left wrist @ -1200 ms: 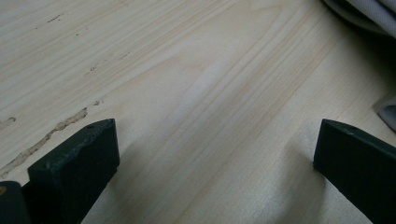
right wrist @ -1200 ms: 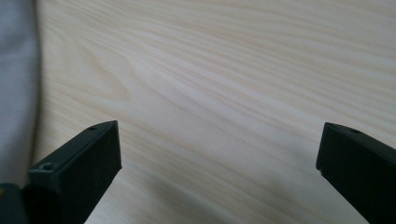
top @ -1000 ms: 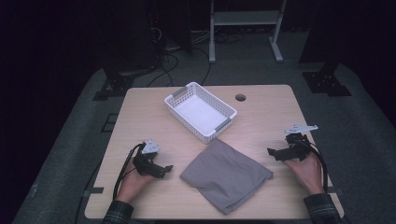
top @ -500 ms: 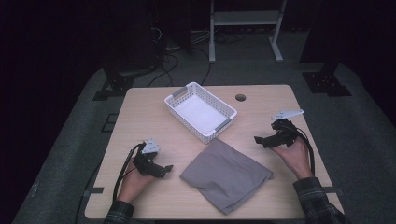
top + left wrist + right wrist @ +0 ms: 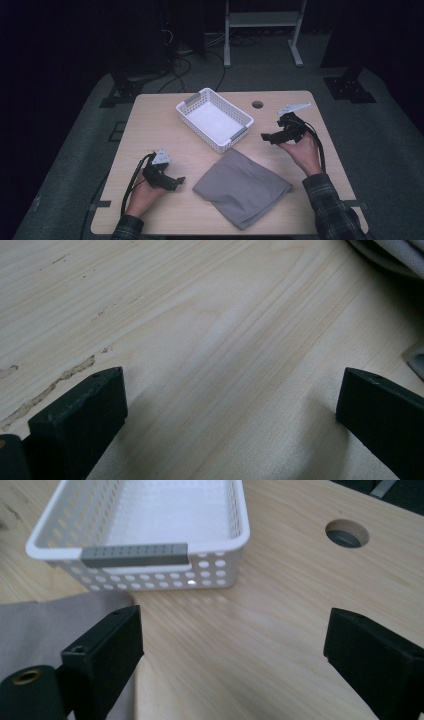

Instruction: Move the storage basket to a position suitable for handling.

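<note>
Grey cloth (image 5: 242, 187), folded, lies flat on the worktop (image 5: 150, 120) near its front edge, between the two hands. A white basket (image 5: 215, 119) with grey handle grips stands just behind the cloth, set at an angle. Left claw (image 5: 176, 182) rests low on the worktop, left of the cloth and apart from it, jaws spread wide, nothing between them. Right claw (image 5: 266, 137) is raised beside the basket's right end; its jaws have just been closing slightly but stand released, gripping nothing.
</note>
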`<state>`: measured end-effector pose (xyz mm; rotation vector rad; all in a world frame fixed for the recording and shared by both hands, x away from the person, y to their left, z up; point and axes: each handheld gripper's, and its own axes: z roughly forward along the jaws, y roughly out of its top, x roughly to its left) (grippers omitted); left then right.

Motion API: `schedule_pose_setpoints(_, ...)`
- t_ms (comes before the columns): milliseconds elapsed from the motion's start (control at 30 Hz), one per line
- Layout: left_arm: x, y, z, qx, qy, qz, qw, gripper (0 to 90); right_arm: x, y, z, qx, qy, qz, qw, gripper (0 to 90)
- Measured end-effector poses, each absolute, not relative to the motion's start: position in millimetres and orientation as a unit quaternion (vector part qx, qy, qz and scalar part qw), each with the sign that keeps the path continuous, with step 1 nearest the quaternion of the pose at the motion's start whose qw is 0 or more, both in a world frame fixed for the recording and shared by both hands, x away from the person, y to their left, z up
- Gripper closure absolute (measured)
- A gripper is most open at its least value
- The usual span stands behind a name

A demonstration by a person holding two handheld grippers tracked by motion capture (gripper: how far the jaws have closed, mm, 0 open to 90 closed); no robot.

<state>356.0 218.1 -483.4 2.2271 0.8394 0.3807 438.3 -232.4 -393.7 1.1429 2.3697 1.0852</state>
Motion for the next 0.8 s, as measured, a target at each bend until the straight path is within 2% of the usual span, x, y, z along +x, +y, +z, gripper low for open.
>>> schedule_pose_setpoints(67, 356, 218, -483, 0.863, 0.326, 0.147, 0.358, 0.0, 442, -228, -391, 0.395, 0.824, 0.378, 0.148, 8.5)
schedule_pose_setpoints(133, 356, 218, -483, 0.862, 0.326, 0.147, 0.358, 0.0, 446, -225, -388, 0.393, 0.825, 0.38, 0.148, 13.0)
schedule_pose_setpoints(367, 356, 218, -484, 0.862, 0.325, 0.148, 0.359, 0.0, 460, -212, -382, 0.391, 0.824, 0.384, 0.145, 14.7)
schedule_pose_setpoints(467, 356, 218, -484, 0.862, 0.325, 0.148, 0.359, 0.0, 466, -207, -381, 0.384, 0.826, 0.387, 0.142, 22.4)
schedule_pose_setpoints(800, 356, 218, -484, 0.862, 0.326, 0.147, 0.359, 0.0, 491, -189, -380, 0.38, 0.83, 0.385, 0.136, 33.6)
